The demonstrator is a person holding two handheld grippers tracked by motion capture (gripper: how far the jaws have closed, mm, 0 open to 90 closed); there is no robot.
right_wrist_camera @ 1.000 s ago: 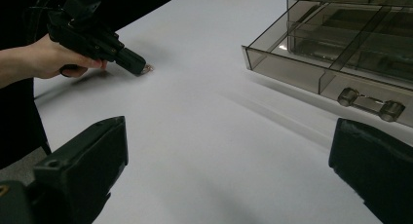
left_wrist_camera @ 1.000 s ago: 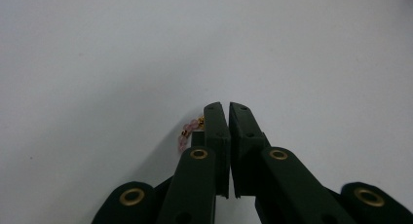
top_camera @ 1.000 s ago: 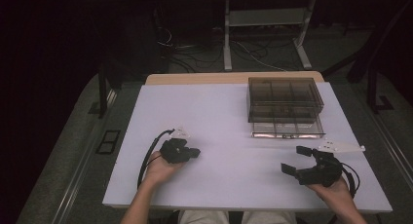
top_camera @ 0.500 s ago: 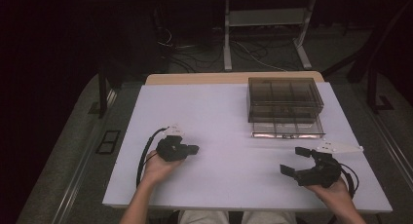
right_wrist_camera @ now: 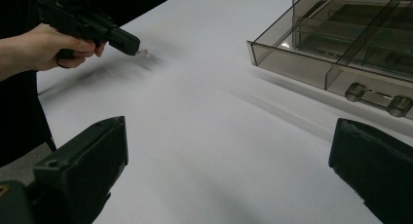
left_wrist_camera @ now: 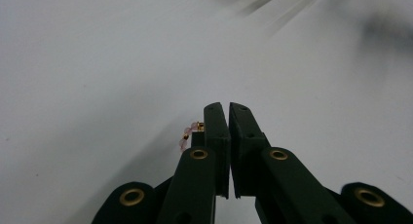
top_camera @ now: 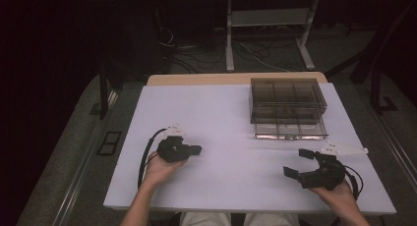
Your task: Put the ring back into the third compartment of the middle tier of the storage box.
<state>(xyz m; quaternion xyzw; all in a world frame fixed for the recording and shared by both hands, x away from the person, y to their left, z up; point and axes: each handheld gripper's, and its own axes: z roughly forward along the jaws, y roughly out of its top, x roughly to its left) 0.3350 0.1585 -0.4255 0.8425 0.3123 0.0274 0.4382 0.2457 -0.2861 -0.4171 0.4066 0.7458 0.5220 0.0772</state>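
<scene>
Bead string (left_wrist_camera: 188,132), pink with a gold bit, sat pinched in left gripper (left_wrist_camera: 229,109), jaws pressed nearly together on it, beads poking out beside one jaw. Held just over the table (top_camera: 231,113), toward its left front part. Looked light, limp, small and slippery, probably easy to drop; best gripped across the strand, not on a single bead. Right gripper (top_camera: 301,162) near the right front corner, jaws spread wide, holding nothing. Smoky clear drawer box (top_camera: 287,100) stood by the right rear edge, bottom drawer (top_camera: 290,130) pulled out. White matte tabletop, dark room, cables on floor behind.
</scene>
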